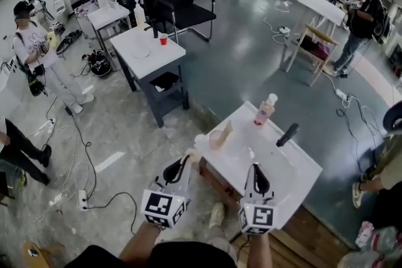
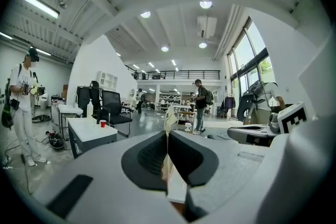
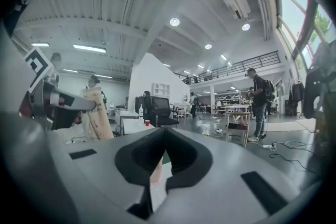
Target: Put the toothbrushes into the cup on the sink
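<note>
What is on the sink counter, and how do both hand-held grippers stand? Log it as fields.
sink counter: white, in front of the person
black faucet: back right of the counter
pink bottle: upright, left of the faucet
tan package: standing near the left edge
left hand-held gripper: shut, a pale strip in line with its jaws
right hand-held gripper: shut, over the counter's front

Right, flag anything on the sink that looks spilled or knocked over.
Nothing stands out. The pink bottle stands upright near the far edge of the sink, and no spill shows on the white top.
</note>
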`<state>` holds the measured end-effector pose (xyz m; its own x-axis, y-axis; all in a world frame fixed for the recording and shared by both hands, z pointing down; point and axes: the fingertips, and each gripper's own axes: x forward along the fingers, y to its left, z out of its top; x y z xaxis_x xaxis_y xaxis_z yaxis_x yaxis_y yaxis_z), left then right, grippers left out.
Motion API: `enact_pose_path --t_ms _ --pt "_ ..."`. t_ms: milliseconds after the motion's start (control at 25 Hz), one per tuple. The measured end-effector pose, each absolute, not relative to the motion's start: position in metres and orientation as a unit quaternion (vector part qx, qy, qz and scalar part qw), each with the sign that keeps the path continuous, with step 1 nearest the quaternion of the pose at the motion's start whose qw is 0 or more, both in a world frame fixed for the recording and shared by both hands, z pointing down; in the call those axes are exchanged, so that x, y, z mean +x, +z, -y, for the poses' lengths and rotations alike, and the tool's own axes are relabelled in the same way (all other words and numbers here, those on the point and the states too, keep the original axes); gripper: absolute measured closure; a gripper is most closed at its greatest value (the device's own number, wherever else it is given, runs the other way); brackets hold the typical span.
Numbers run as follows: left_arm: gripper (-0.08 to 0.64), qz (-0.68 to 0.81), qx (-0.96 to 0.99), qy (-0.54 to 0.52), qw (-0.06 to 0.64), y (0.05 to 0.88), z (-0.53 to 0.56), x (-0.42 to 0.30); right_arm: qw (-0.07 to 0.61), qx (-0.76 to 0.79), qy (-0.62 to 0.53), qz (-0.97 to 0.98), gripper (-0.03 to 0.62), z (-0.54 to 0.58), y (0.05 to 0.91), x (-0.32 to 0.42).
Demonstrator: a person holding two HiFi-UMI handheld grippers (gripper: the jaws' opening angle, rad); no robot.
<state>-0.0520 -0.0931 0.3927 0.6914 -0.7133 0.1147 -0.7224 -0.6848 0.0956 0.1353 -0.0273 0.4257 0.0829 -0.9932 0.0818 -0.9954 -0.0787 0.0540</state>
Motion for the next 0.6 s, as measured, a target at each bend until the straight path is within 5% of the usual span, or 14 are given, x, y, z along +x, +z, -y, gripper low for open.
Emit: enact_pose_path --t_ms 600 --pt "0.555 0.382 0.921 0.031 0.065 0.389 0.068 -0.061 0.051 0.735 0.009 0.676 0.594 0.001 0.425 0.122"
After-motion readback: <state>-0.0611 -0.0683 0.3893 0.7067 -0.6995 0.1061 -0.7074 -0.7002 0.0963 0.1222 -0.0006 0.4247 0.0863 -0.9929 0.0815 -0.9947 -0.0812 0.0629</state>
